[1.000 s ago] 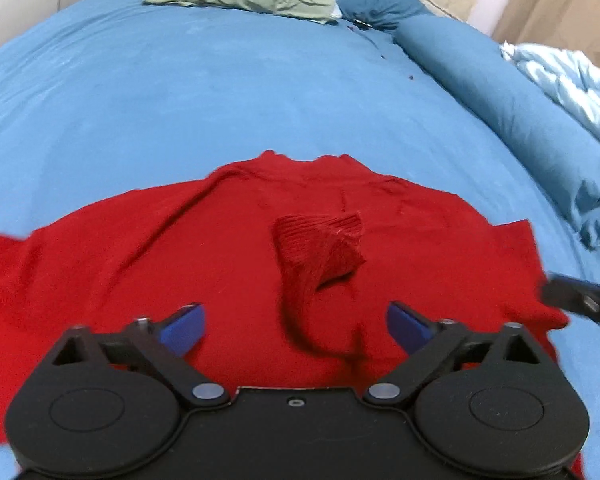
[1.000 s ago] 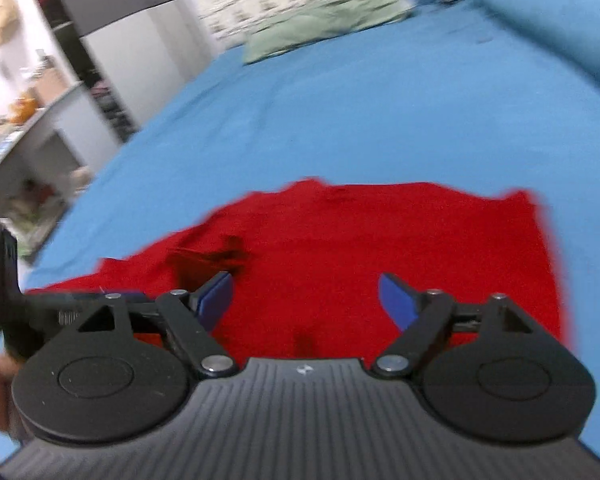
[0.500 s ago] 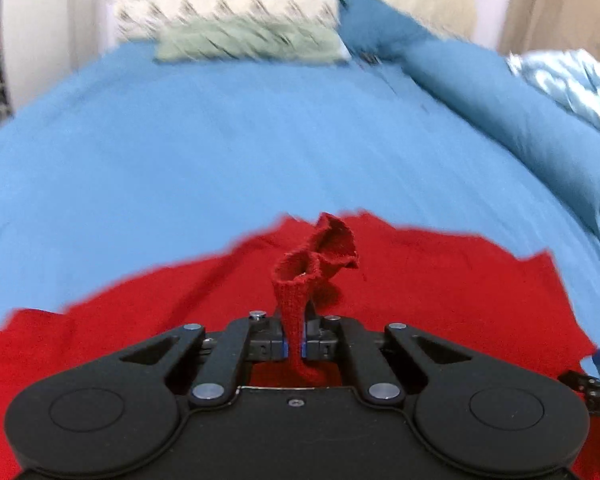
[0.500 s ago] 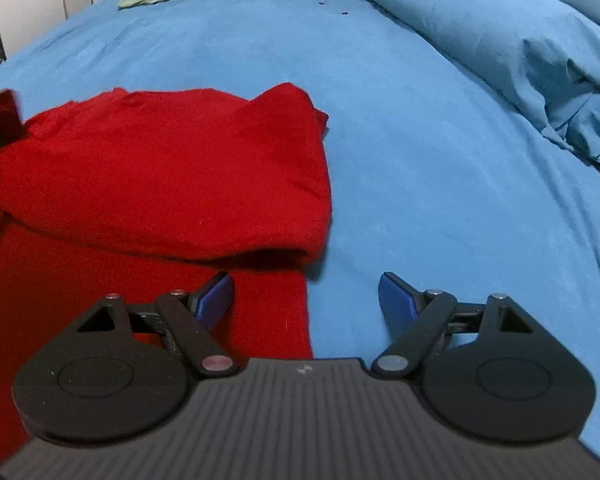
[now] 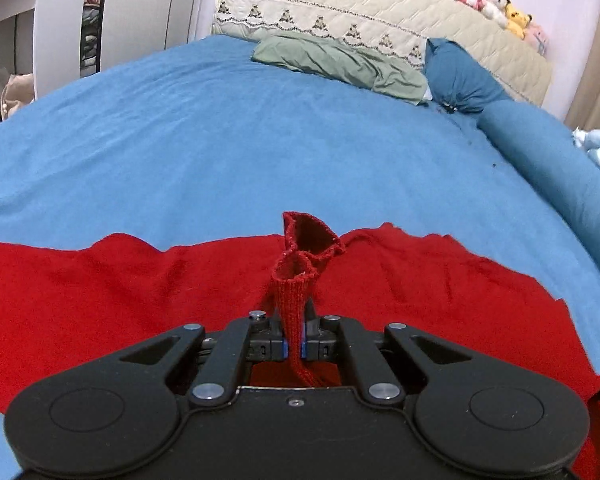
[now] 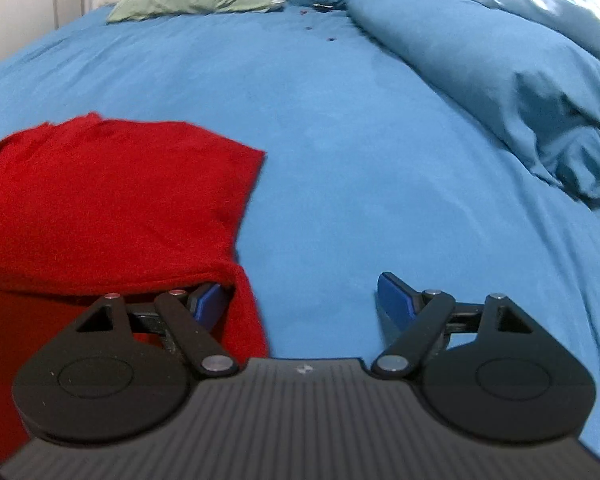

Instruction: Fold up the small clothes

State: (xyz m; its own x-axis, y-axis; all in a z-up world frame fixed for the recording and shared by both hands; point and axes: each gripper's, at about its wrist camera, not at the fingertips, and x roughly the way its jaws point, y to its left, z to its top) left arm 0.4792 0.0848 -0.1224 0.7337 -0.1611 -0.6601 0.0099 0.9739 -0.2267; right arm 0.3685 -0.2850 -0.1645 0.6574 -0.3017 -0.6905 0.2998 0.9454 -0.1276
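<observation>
A red knit garment (image 5: 100, 280) lies spread on the blue bed sheet (image 5: 260, 140). My left gripper (image 5: 294, 346) is shut on its ribbed cuff (image 5: 300, 264), which stands up between the jaws. In the right wrist view the garment (image 6: 100, 208) lies at the left, with a layer folded over. My right gripper (image 6: 303, 300) is open at the garment's right edge. Its left finger (image 6: 208, 300) sits under the folded edge, and its right finger (image 6: 395, 300) is over bare sheet.
A green pillow (image 5: 339, 64) and a dark blue pillow (image 5: 463, 80) lie at the head of the bed. A rolled blue duvet (image 6: 499, 80) runs along the right side. A white shelf unit (image 5: 40, 20) stands at the left.
My left gripper closed on the red cuff and lifted it. My right gripper swung right to the garment's right edge and stayed open.
</observation>
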